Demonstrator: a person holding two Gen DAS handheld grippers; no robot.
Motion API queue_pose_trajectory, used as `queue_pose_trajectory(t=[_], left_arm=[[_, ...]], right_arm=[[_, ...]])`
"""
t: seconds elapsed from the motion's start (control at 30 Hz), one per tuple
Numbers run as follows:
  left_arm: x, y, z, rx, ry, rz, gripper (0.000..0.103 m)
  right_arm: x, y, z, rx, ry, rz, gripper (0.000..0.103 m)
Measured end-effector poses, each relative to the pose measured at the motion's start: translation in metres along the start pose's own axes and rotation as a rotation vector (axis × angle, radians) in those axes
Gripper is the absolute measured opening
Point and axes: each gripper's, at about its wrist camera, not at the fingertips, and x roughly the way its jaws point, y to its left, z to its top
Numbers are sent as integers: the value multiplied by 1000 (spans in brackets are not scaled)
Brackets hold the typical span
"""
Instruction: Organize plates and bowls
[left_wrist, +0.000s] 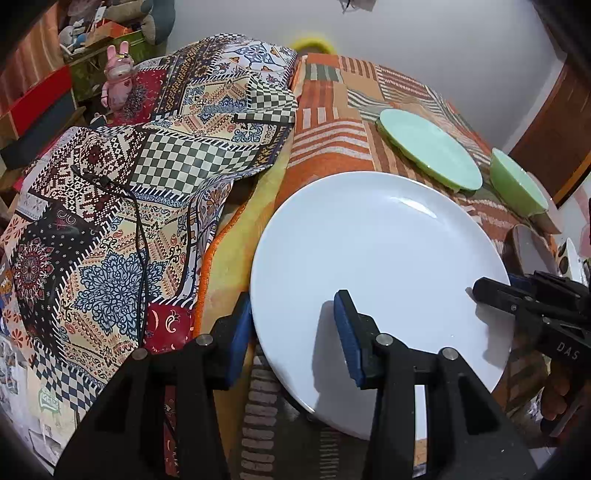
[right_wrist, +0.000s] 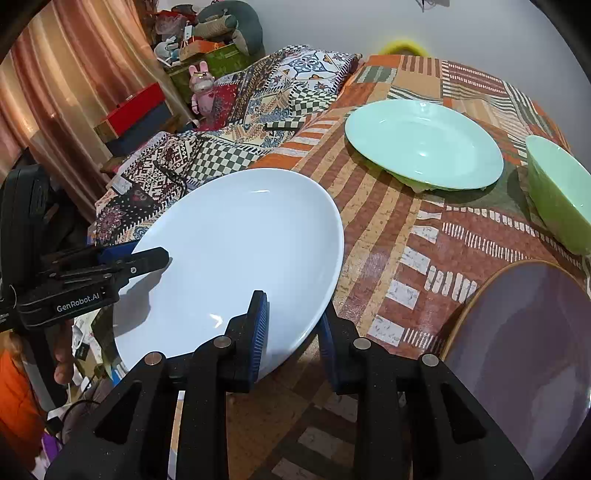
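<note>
A large white plate hangs tilted over the near left edge of the table, held from two sides. My left gripper straddles the plate's near-left rim, one blue pad on top and the other under the edge, shut on it. My right gripper clamps the opposite rim the same way; in the left wrist view it shows at the plate's right edge. A mint-green plate and a green bowl rest farther back on the table.
A greyish-purple plate with a tan rim lies at the near right. The table wears an orange patchwork cloth. A crumpled patterned cloth with a black cable lies left of it, with a pink rabbit toy and boxes behind.
</note>
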Motion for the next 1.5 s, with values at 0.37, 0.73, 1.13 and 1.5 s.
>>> queue_pose_trajectory(t=[0.37, 0.73, 1.13, 1.5], left_arm=[[-25, -16, 5, 24, -58, 21, 44], [-55, -64, 13, 101, -115, 11, 44], [-61, -155, 17, 211, -127, -52, 44], [-37, -240, 10, 305, -59, -113, 44]], right_arm=[[-21, 0, 2, -10, -62, 3, 25], [-63, -18, -6, 13, -152, -14, 25], [-124, -73, -37, 78, -239, -84, 25], [-160, -128, -74, 152, -257, -152, 25]])
